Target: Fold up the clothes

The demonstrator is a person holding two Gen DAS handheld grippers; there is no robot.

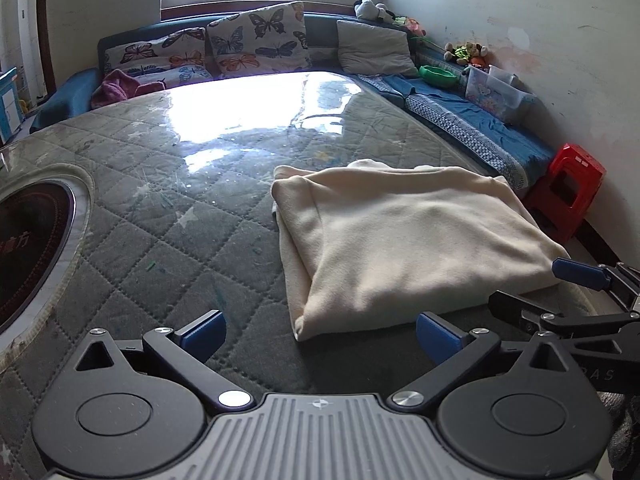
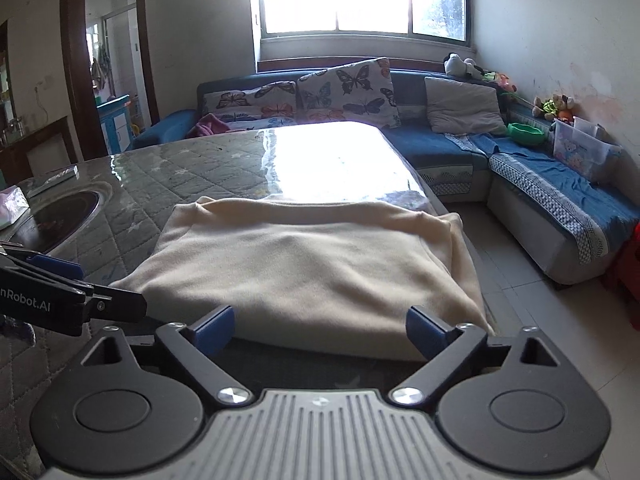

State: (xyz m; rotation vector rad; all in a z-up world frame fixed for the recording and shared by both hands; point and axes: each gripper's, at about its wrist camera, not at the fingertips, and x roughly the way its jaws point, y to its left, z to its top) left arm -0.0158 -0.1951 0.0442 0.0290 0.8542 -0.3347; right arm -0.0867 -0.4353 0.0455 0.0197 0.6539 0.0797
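Observation:
A cream garment [image 1: 412, 240] lies folded into a thick rectangle on the quilted grey table [image 1: 168, 208], near its right edge. My left gripper [image 1: 320, 338] is open and empty, just short of the garment's near left corner. My right gripper [image 2: 320, 328] is open and empty, its blue pads level with the near edge of the garment [image 2: 304, 264]. The right gripper also shows at the right edge of the left wrist view [image 1: 576, 292]. The left gripper shows at the left of the right wrist view [image 2: 60, 288].
A round dark cooktop [image 1: 28, 240] is set into the table at the left. A blue corner sofa [image 2: 540, 184] with butterfly cushions [image 1: 256, 40] runs behind and to the right. A red stool [image 1: 568, 188] stands on the tiled floor by the table's right edge.

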